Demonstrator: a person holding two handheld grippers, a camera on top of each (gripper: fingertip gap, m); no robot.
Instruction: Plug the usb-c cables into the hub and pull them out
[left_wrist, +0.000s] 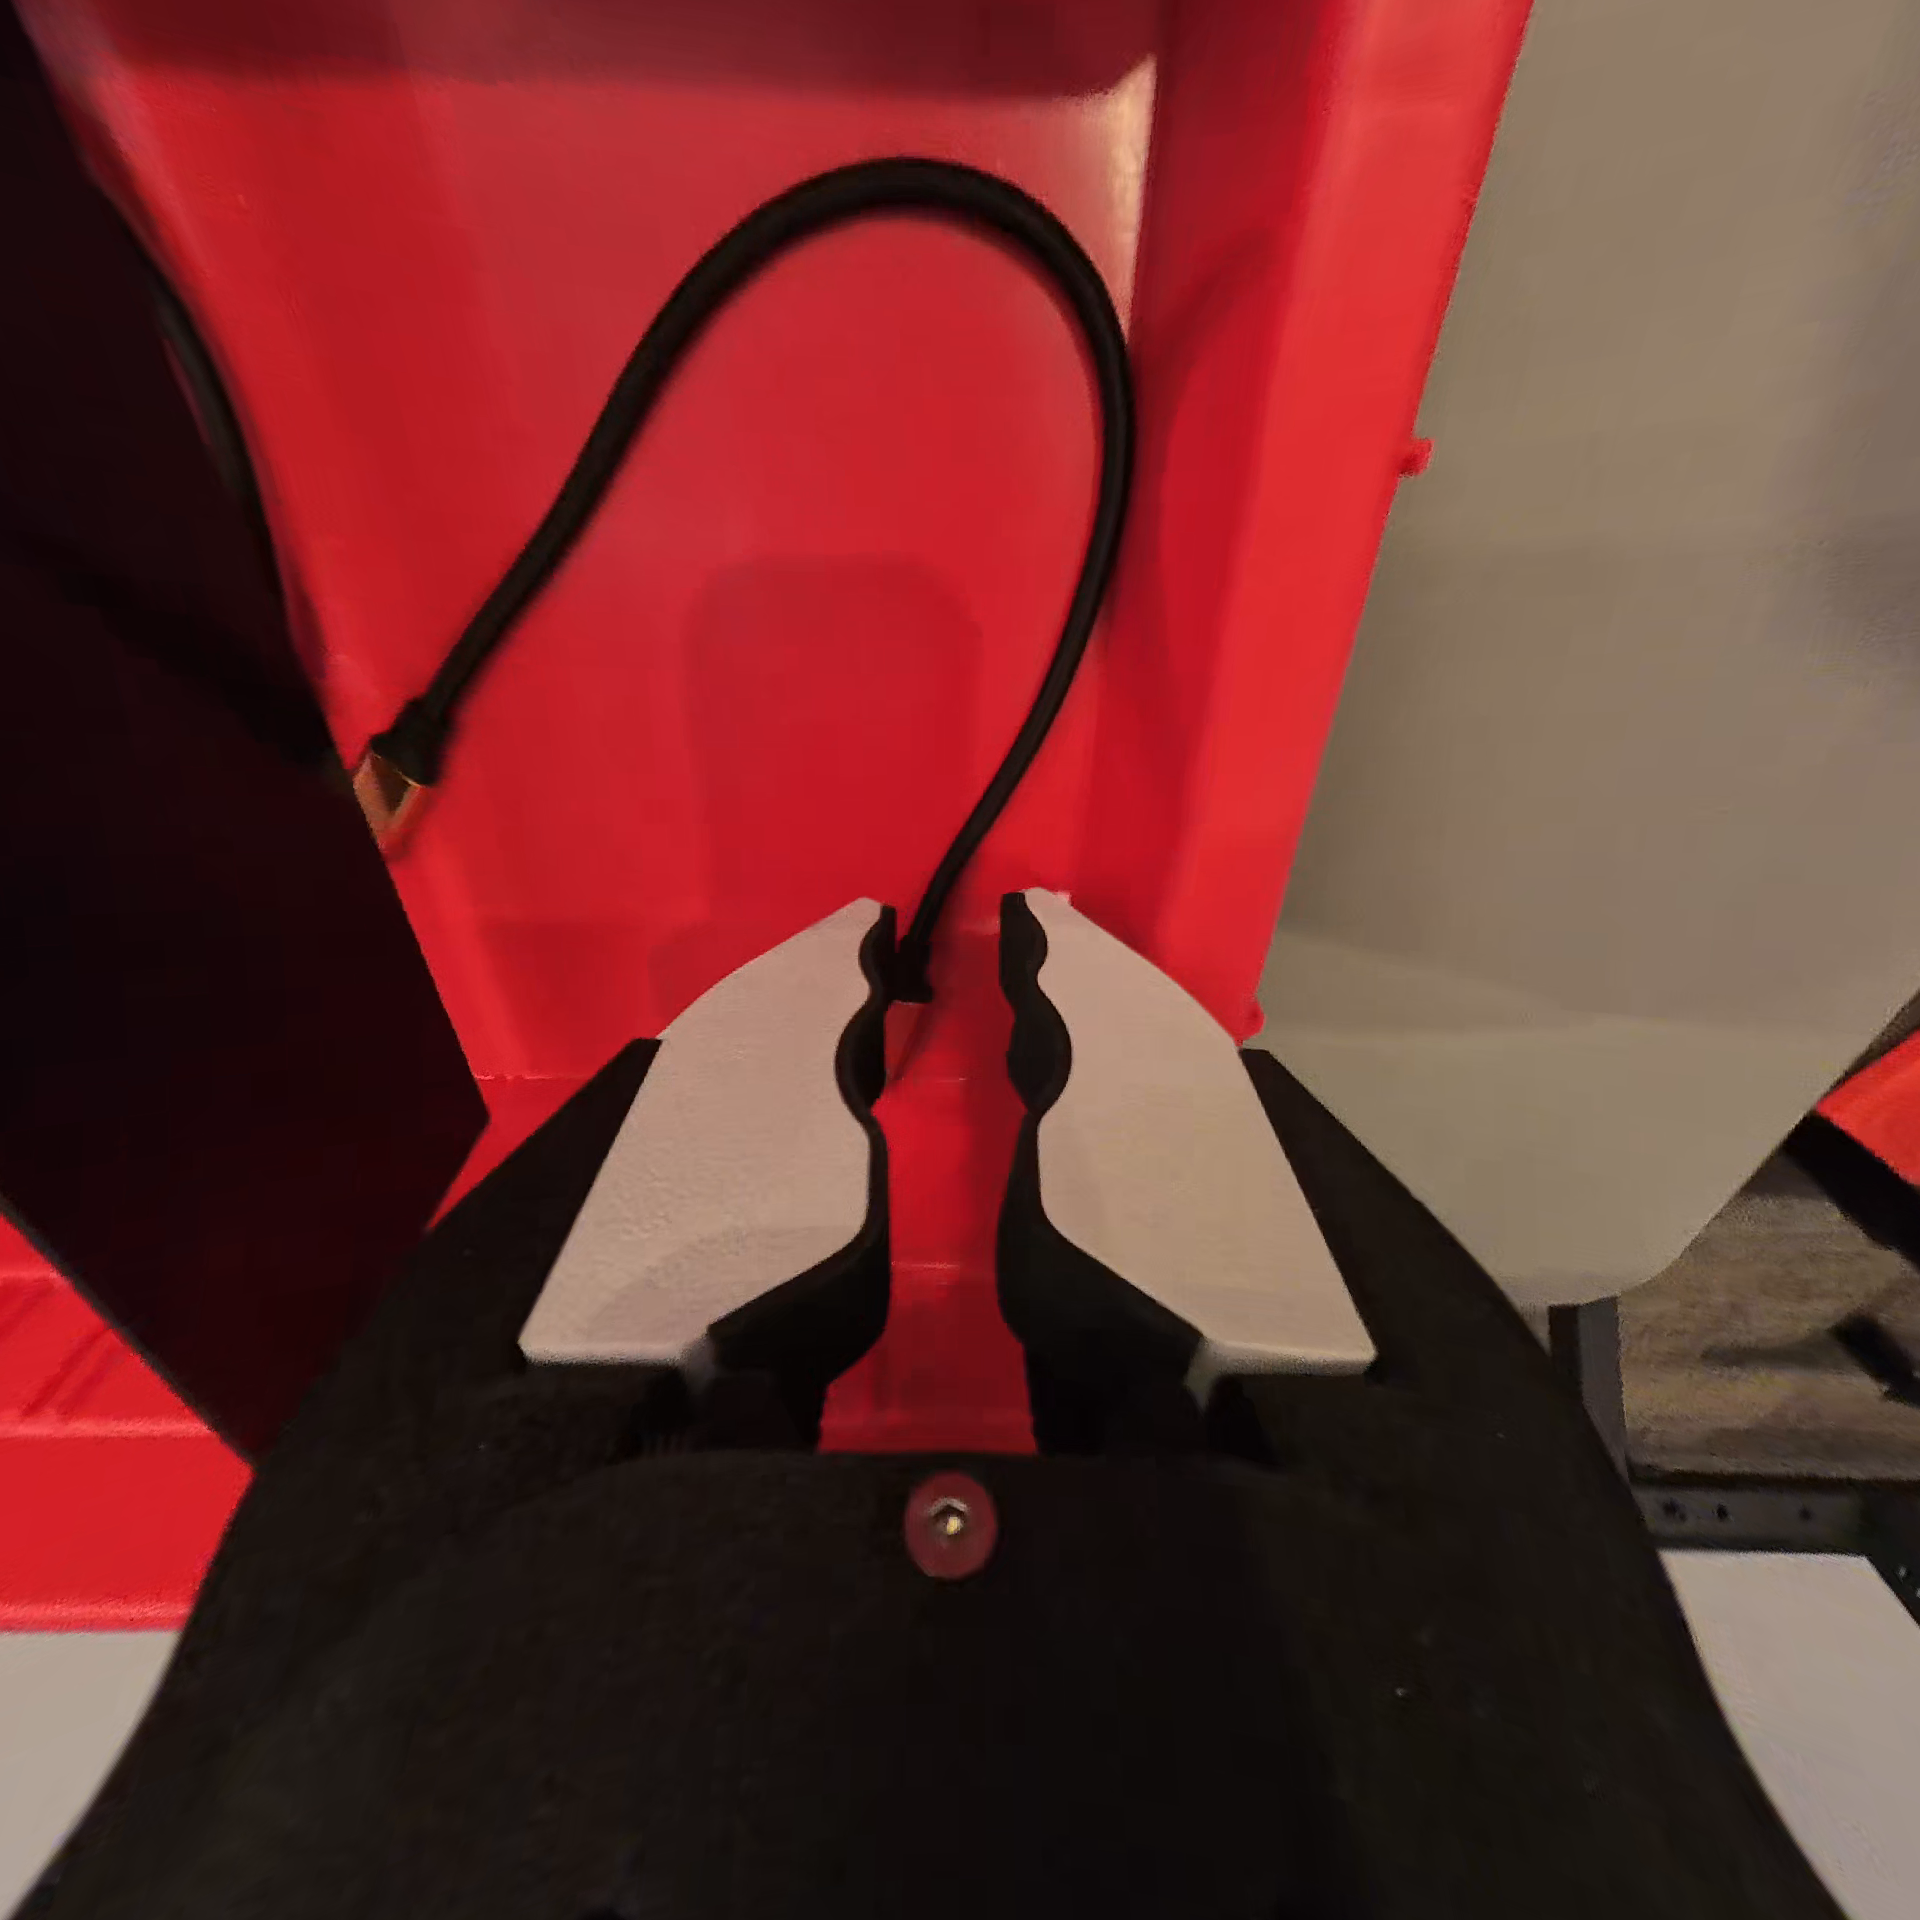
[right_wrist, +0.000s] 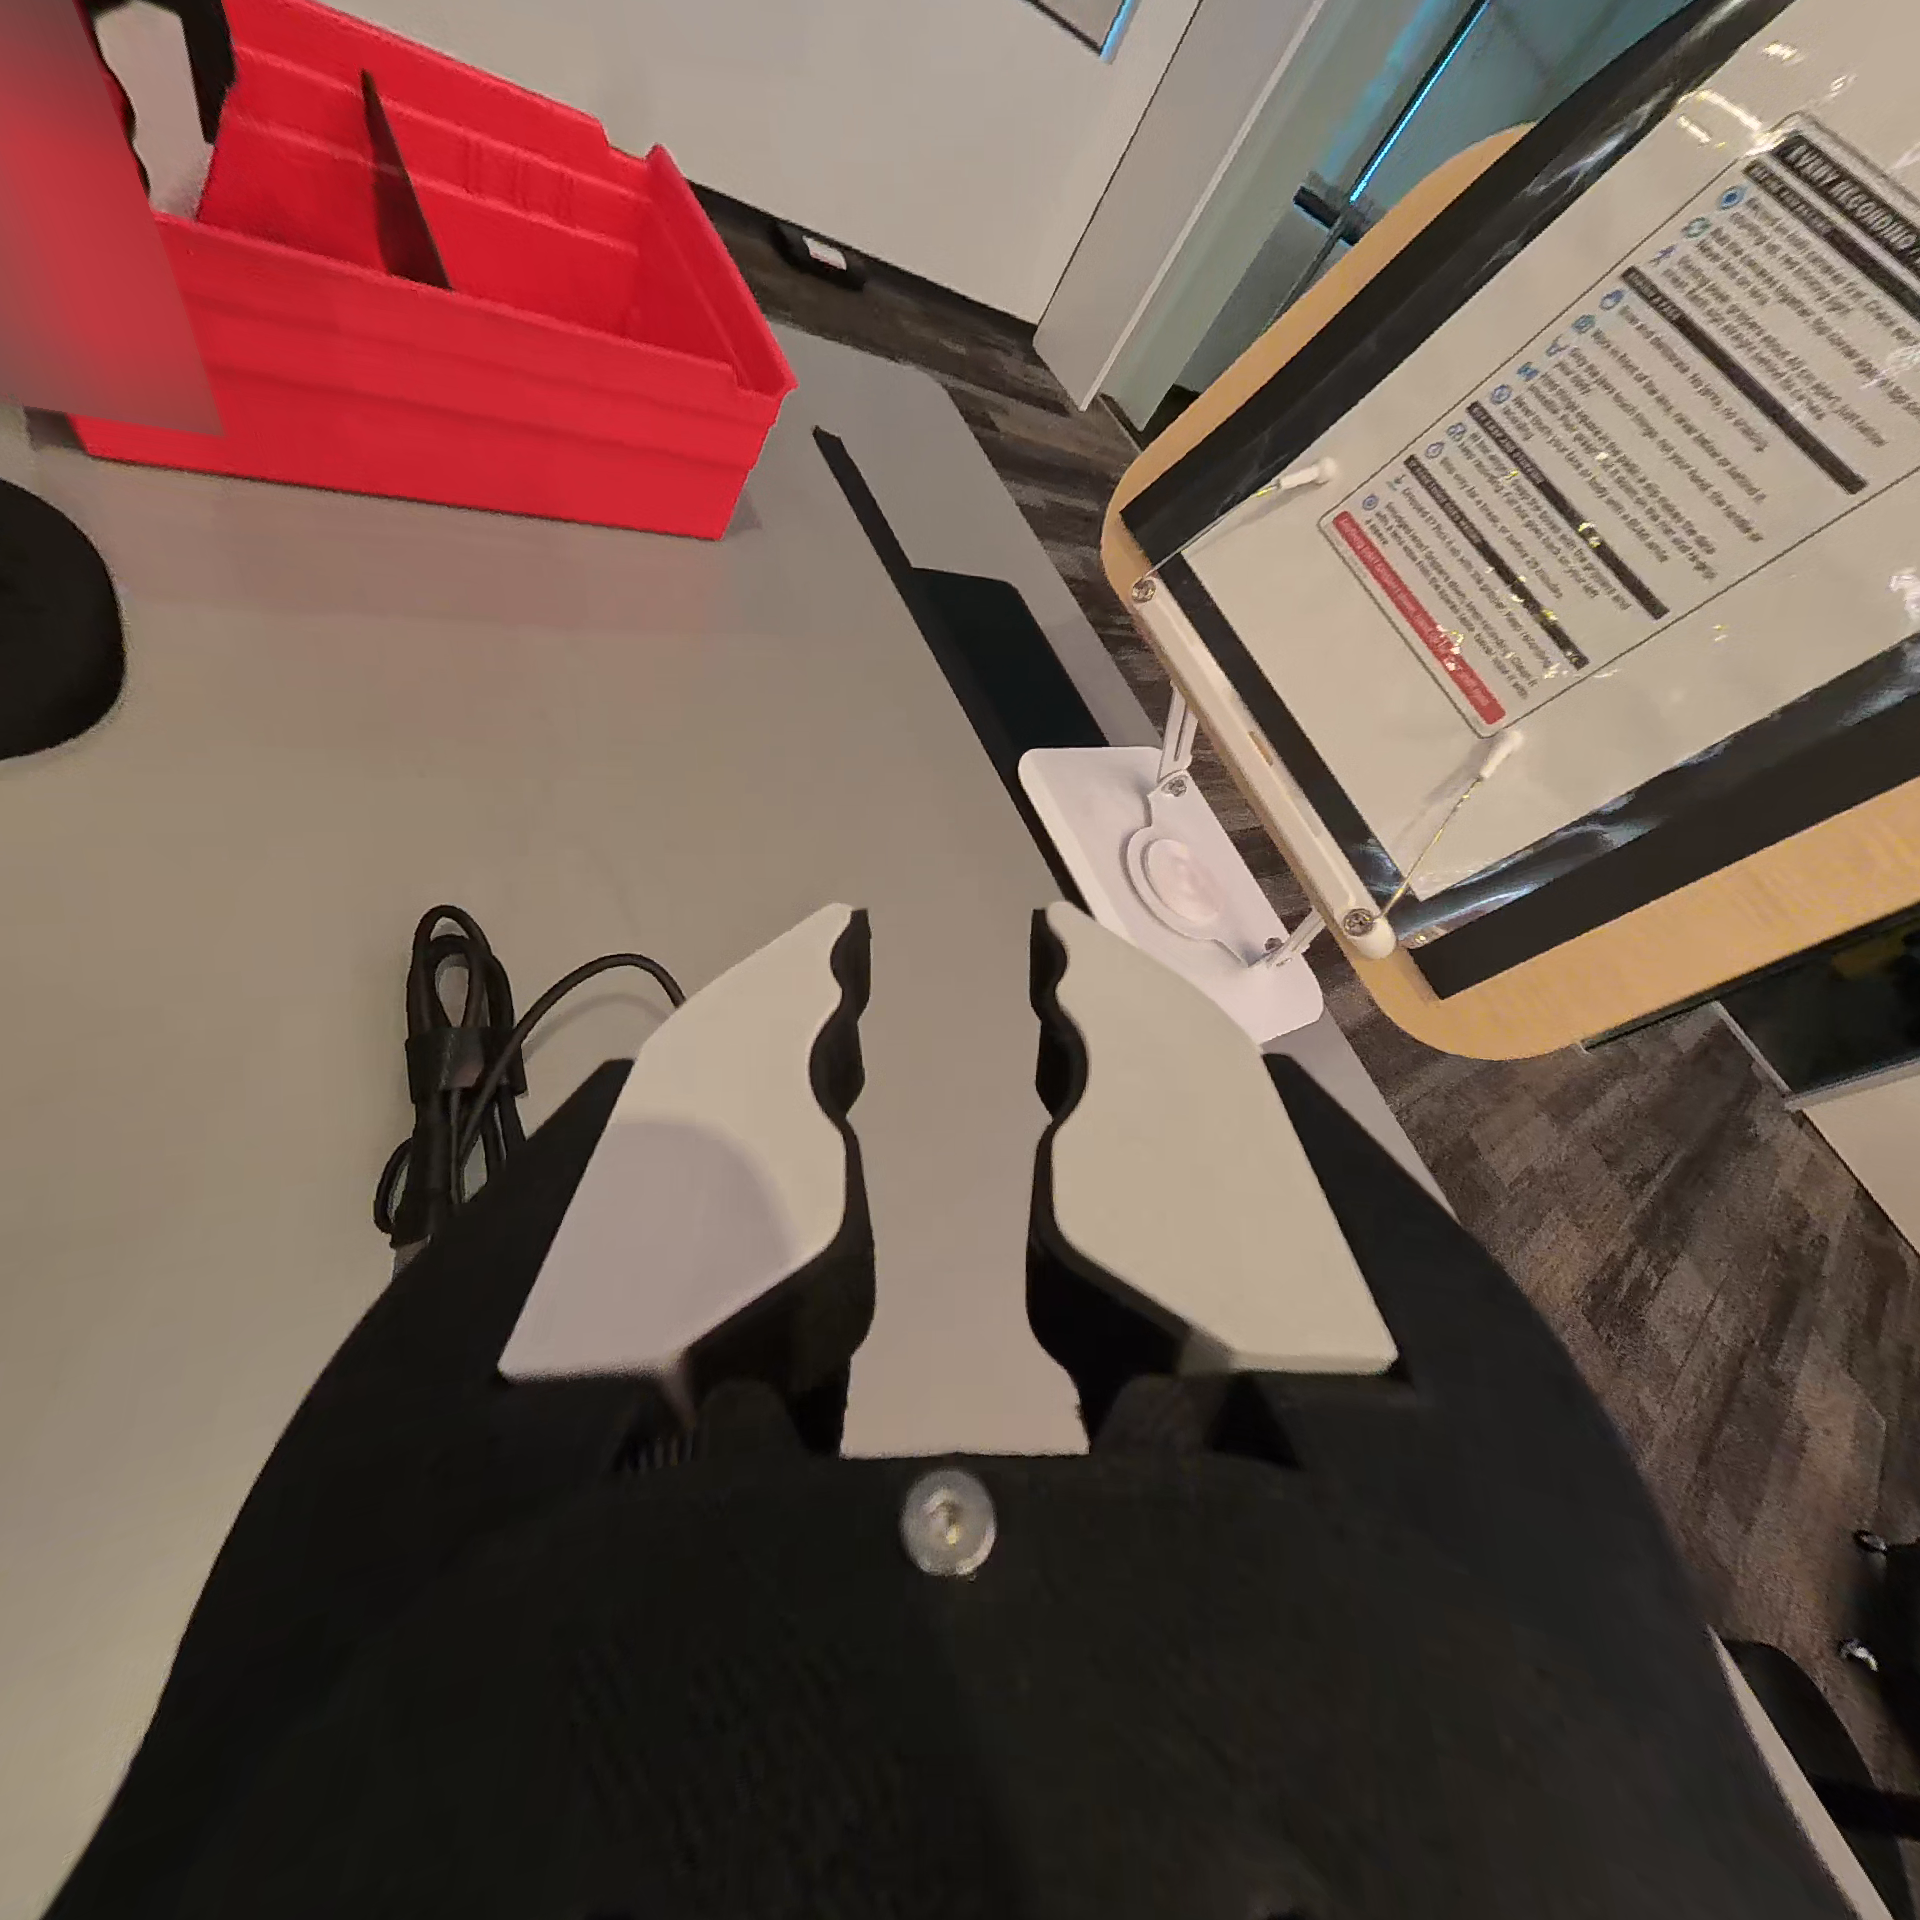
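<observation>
One short black cable (left_wrist: 1091, 436) lies looped in the red bin (left_wrist: 1299, 520), light and floppy; I'd grip its rigid plug, not the cord. The left hand-held gripper (left_wrist: 940, 920) is narrowly parted around one plug end, the right hand-held gripper (right_wrist: 948, 935) parted, empty, over the surface (right_wrist: 520, 727).

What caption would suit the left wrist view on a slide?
Open left gripper reaching into a red bin, one end of a short black cable between its fingers.
</observation>
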